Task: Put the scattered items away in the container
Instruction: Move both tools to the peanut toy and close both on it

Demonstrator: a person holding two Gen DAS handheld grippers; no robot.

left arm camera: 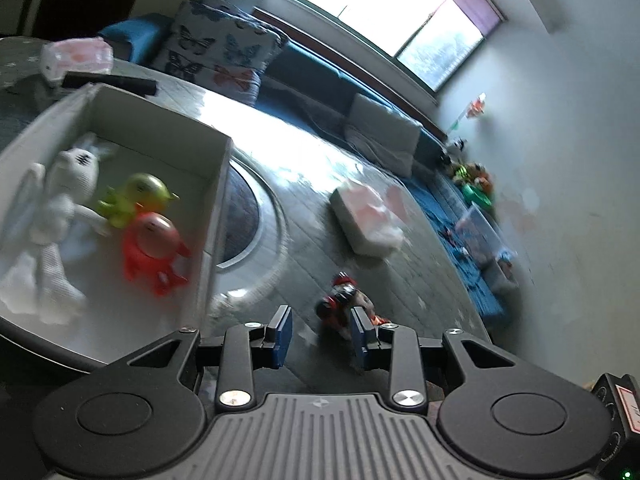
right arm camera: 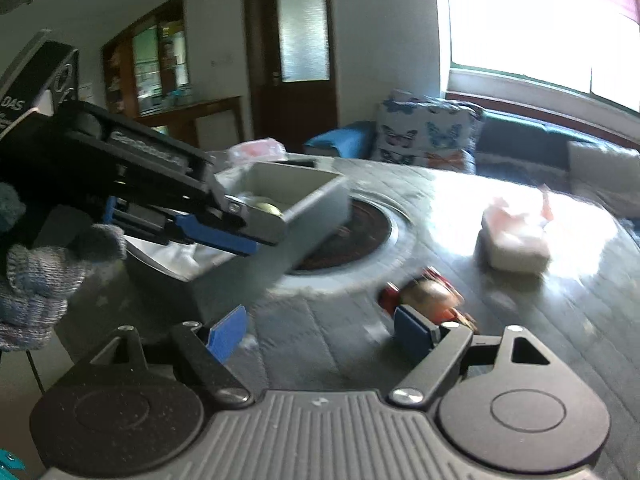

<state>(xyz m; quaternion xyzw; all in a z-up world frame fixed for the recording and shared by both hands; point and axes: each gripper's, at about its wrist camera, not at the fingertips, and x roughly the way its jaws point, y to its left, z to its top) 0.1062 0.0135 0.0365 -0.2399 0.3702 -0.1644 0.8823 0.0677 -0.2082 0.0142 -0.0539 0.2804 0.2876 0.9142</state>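
Note:
A grey open box (left arm camera: 218, 184) stands on the table at the left. Inside lie a white knitted rabbit (left arm camera: 60, 208), a yellow-green toy (left arm camera: 138, 198) and an orange-red toy (left arm camera: 152, 250). A small red and black figure toy (left arm camera: 346, 306) lies on the table just ahead of my left gripper (left arm camera: 322, 334), which is open and empty. In the right wrist view the same toy (right arm camera: 426, 296) lies just beyond my open, empty right gripper (right arm camera: 320, 330). The left gripper (right arm camera: 218, 224) hovers at the box (right arm camera: 316, 204) there.
A pink and white tissue pack (left arm camera: 368, 220) lies on the table beyond the toy; it also shows in the right wrist view (right arm camera: 516, 240). A round dark inset (left arm camera: 244, 216) sits by the box. A black remote (left arm camera: 108, 82) and another pack (left arm camera: 76, 56) lie behind it.

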